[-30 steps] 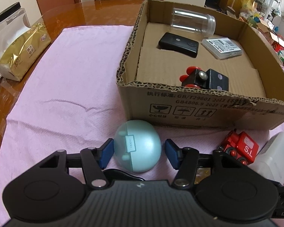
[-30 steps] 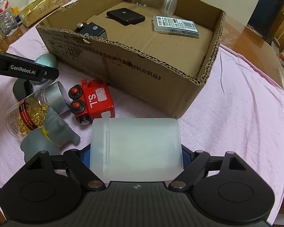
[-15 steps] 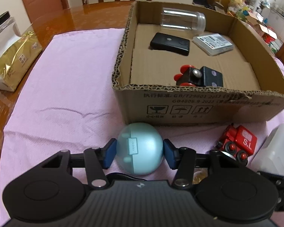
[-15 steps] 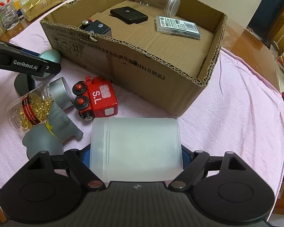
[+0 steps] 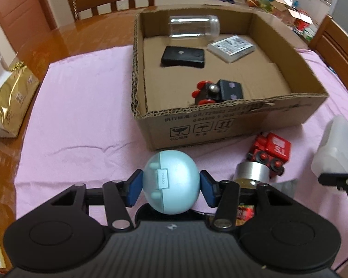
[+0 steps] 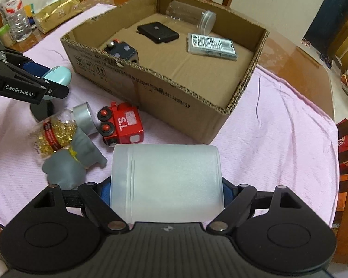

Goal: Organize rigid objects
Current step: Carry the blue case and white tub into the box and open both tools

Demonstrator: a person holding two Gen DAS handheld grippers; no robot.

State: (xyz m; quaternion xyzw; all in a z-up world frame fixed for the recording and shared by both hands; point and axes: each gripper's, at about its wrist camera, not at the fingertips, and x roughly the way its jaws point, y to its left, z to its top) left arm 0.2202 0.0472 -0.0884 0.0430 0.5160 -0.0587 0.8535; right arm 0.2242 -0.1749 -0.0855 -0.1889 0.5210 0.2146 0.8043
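Right wrist view showed the cardboard box [image 6: 174, 85] lying open on the pink-clothed bench [image 6: 278, 125], already holding a clear jar [image 6: 190, 17], a black case [image 6: 157, 33], a flat labelled pack [image 6: 212, 46] and a black toy car [image 6: 123, 49]. By my judgement the step in hand was the carry: both grippers had loads, and each load was outside the box. The next move called for bringing each load over the near wall and setting it on the free cardboard floor, clear of the things inside.

The right gripper [image 6: 167, 185] was closed on the frosted plastic container [image 6: 167, 180], held sideways across its pads, just short of the box's near corner. The left gripper [image 5: 170, 186] was closed on the pale blue egg-shaped case [image 5: 171, 180], its blue pads [image 5: 135, 186] pressing either flank, pointed at the box's front wall and apparently raised off the cloth.

Left on the bench were the grey elephant toy [image 6: 69, 162], the red toy train [image 6: 121, 125] and the capsule bottle [image 6: 55, 132], bunched close together between the two grippers.
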